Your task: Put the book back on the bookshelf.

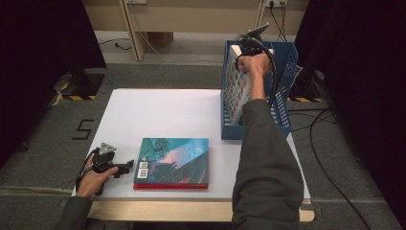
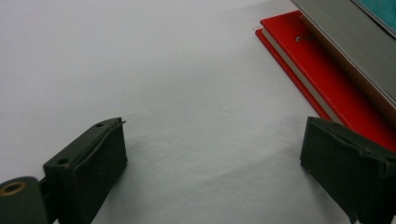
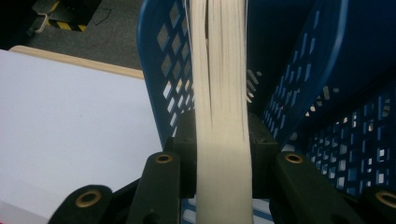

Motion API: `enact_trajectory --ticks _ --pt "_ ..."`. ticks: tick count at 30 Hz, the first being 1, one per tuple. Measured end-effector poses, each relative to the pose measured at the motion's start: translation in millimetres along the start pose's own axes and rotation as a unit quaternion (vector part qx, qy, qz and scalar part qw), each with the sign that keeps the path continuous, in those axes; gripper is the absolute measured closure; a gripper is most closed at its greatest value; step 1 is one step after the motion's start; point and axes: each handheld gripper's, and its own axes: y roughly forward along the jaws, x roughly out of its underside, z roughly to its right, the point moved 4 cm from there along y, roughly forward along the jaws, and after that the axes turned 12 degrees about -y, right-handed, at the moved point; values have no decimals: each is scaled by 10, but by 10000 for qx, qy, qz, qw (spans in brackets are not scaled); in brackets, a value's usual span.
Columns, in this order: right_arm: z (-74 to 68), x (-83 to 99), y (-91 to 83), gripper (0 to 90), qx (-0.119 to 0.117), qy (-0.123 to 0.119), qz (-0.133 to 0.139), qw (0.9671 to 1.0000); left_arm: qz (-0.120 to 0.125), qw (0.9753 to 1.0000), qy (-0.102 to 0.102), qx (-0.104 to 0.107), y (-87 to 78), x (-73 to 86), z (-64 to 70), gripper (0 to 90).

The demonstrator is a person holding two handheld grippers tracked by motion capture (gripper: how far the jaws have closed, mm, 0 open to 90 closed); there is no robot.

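Note:
My right gripper [image 1: 243,48] is shut on the top edge of a book [image 1: 236,84] with a patterned cover that stands upright inside the blue basket [image 1: 283,98] at the table's far right. In the right gripper view the book's white page edge [image 3: 220,93] runs up between my jaws, with my right gripper [image 3: 222,144] clamped on it. My left gripper [image 1: 128,165] rests open on the table at the front left, just left of a stack of two flat books: a teal-covered book [image 1: 174,160] on a red book [image 1: 170,186]. The red book [image 2: 327,88] lies beside my left gripper [image 2: 212,154].
The white table [image 1: 158,115] has bare room across its middle and back left. The blue basket's perforated walls [image 3: 161,70] close in around the upright book. Cables trail on the floor to the right, and a wooden frame stands behind the table.

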Motion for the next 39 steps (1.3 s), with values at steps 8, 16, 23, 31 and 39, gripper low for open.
enact_trajectory --ticks 8,16,23,31,39 --pt "-65 -43 -106 649 -39 -66 280 9996 8 10000 0 -4 0 1 2 62" --pt "-41 55 -280 573 -186 -116 387 9990 2 10000 3 -4 0 1 1 62" --pt "-50 199 -328 522 -307 -293 460 9980 0 10000 1 -8 1 0 1 61" --pt "-50 376 -391 502 -403 -502 406 9971 2 10000 0 -6 1 1 1 61" --pt "-136 530 -359 526 -554 -788 333 9948 -8 10000 5 -5 -1 1 1 61"
